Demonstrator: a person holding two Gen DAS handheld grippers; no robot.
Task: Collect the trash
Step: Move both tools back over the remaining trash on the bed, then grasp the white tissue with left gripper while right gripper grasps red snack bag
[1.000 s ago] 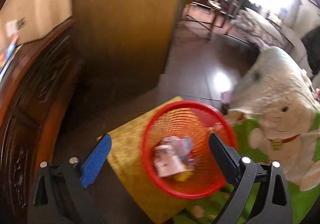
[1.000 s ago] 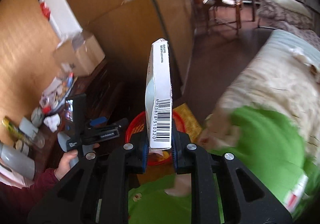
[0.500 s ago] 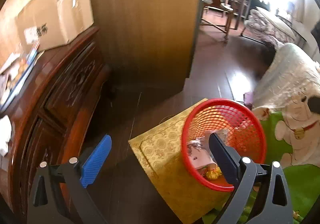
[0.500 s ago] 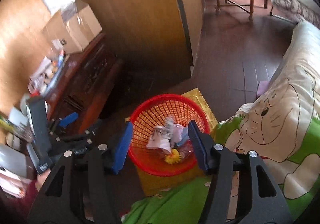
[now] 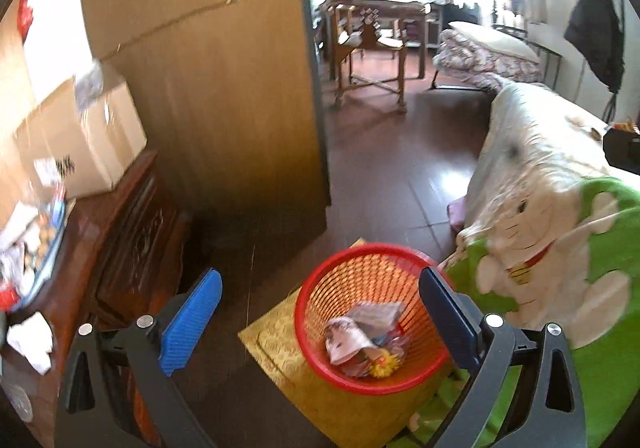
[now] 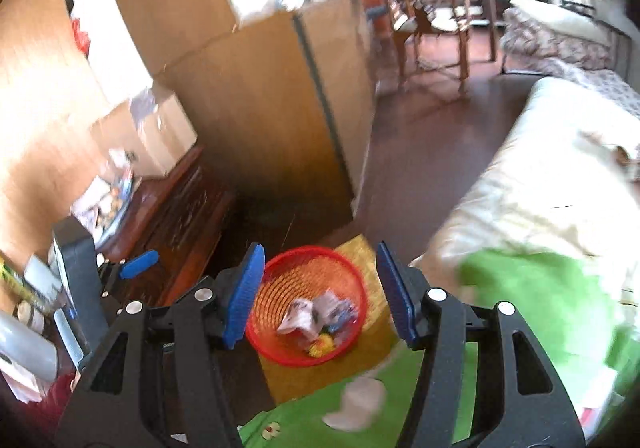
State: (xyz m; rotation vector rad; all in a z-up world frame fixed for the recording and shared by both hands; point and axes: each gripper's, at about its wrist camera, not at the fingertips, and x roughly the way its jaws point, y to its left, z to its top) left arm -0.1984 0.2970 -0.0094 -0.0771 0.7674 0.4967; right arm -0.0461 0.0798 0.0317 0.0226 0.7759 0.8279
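Note:
A red mesh basket (image 5: 320,360) stands on a yellow box (image 5: 280,344) on the floor, with crumpled paper trash (image 5: 348,336) and a carton inside. It also shows in the right wrist view (image 6: 280,352), with the trash (image 6: 316,316) in it. My left gripper (image 5: 320,324) is open and empty, above the basket's left side. My right gripper (image 6: 320,296) is open and empty, held above the basket. The left gripper (image 6: 120,272) shows at the left of the right wrist view.
A dark carved wooden sideboard (image 5: 132,248) on the left carries a cardboard box (image 5: 88,144), papers and bottles. A tall wooden partition (image 5: 240,108) stands behind the basket. A bed with a green cat-print quilt (image 5: 560,268) lies on the right. Dark floor runs to a far table and chairs (image 5: 372,48).
My right gripper has opened and let the barcode carton drop into the basket, then risen. My left gripper has swung left and tilted up.

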